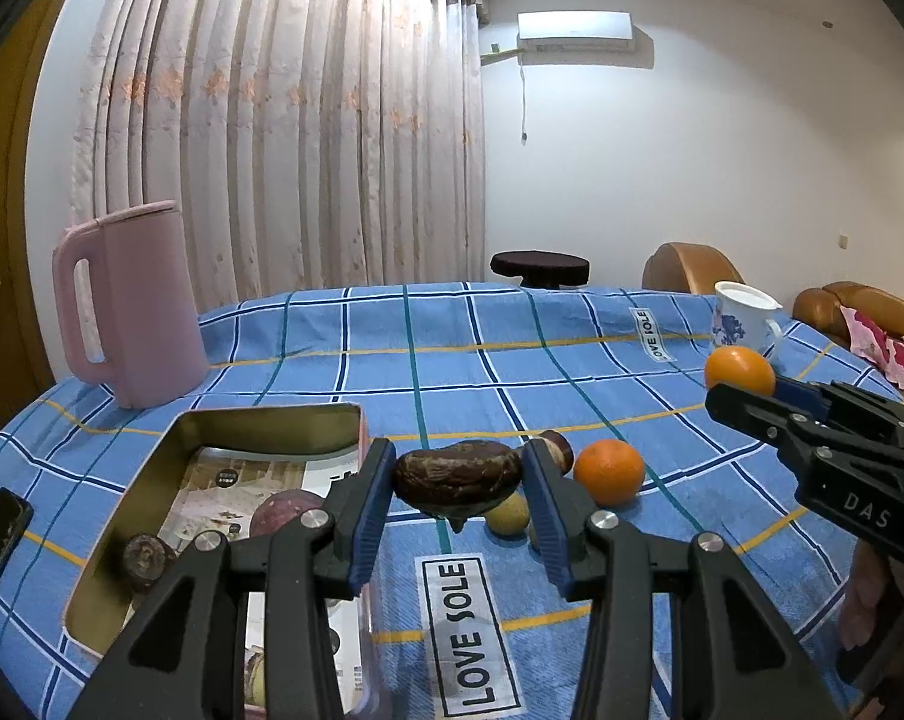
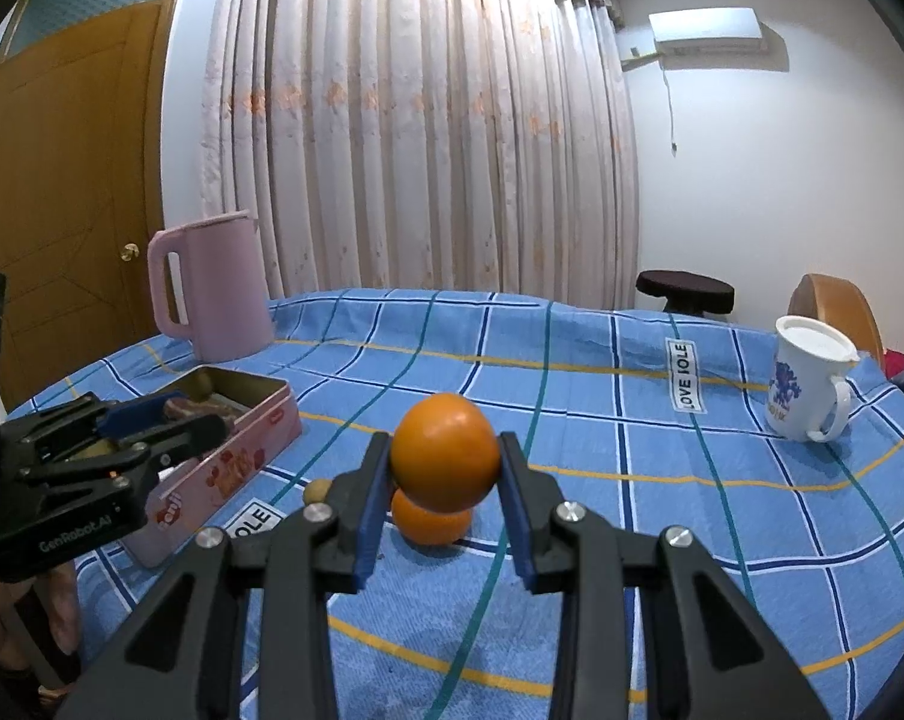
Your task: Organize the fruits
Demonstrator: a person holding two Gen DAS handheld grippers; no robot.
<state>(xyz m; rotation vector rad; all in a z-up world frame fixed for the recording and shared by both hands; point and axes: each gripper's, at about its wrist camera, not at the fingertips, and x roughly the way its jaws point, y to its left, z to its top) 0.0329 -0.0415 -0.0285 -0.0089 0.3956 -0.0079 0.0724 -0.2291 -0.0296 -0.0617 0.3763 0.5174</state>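
I've got both tongs loaded. My left tongs (image 1: 458, 495) clamp a dark wrinkled fruit (image 1: 457, 475) just above the cloth, right beside the open tin (image 1: 212, 426), where two dark fruits already lie, so I judge it goes there too. My right tongs (image 2: 443, 480) grip an orange (image 2: 444, 459), lifted over a second orange (image 2: 431, 525) waiting on the table (image 2: 572, 396).

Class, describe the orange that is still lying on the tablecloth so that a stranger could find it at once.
Start at the blue checked tablecloth and find the open pink tin on it. Just beside the tin lies a small cluster of fruit, and the orange sits at the end farthest from the tin. Unlike the other orange, clamped in the right tongs, nothing grips it.
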